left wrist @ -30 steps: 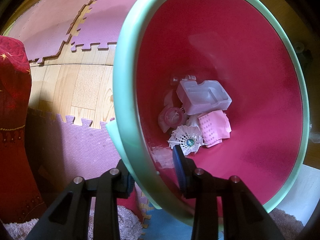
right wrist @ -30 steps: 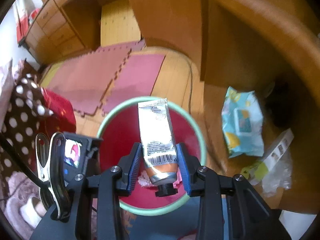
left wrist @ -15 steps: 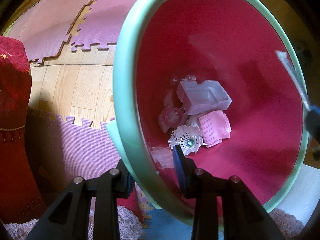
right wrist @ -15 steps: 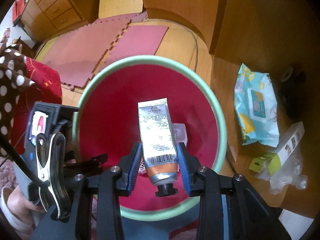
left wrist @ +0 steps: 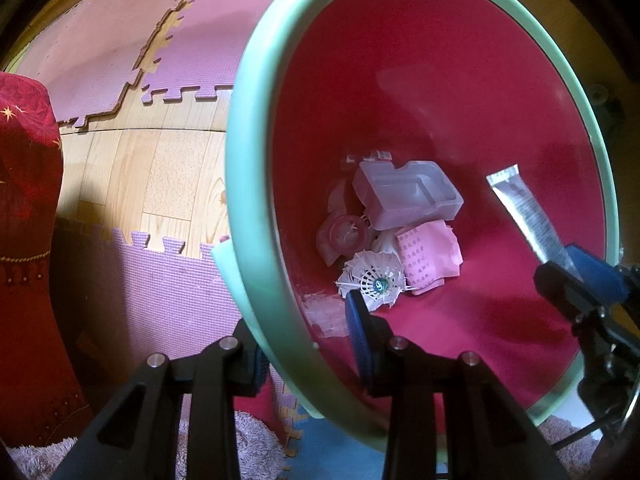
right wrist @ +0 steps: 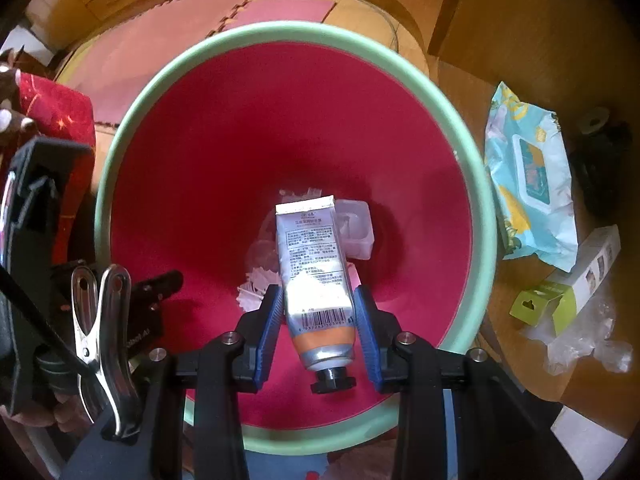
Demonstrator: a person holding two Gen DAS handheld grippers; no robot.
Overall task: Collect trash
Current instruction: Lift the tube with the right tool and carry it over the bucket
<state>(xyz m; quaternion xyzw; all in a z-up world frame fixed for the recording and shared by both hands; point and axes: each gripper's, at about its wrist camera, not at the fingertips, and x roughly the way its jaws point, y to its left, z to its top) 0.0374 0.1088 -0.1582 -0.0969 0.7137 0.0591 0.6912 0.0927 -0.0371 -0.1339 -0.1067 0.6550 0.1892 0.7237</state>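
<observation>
While both grippers point down at the floor, the scene reads as follows.

Right gripper (right wrist: 319, 322): closed on the tube (right wrist: 312, 272), its blue pads pressing the tube's flanks near the cap end.
Tube, axis: the long axis runs forward along the fingers; the black screw cap sits nearest the gripper body and the flat crimped seam points away, down into the bin (right wrist: 168, 92).
Tube, make: soft, silvery metal-look skin, white printed label, barcode, an orange band above the cap; flattened toward the seam.
Tube, place: inside the bin's mouth, above the trash at the bottom; in the left wrist view the tube (left wrist: 528, 212) slants in from the right rim.
Left gripper (left wrist: 308, 340): clamped on the bin's near rim (left wrist: 280, 340), one pad inside the wall and one outside.
Bin: round, smooth plastic, pale green rolled rim, deep red inside.
Trash ahead of the left gripper: a white feathered shuttlecock (left wrist: 374, 278), a pink printed packet (left wrist: 428, 256), a clear moulded plastic tray (left wrist: 408, 194).
Right of the right gripper: a blue wipes pack (right wrist: 528, 184) and a green-and-white carton (right wrist: 568, 284) on wood.
Floor: wooden boards and purple foam puzzle mats (left wrist: 120, 40).
</observation>
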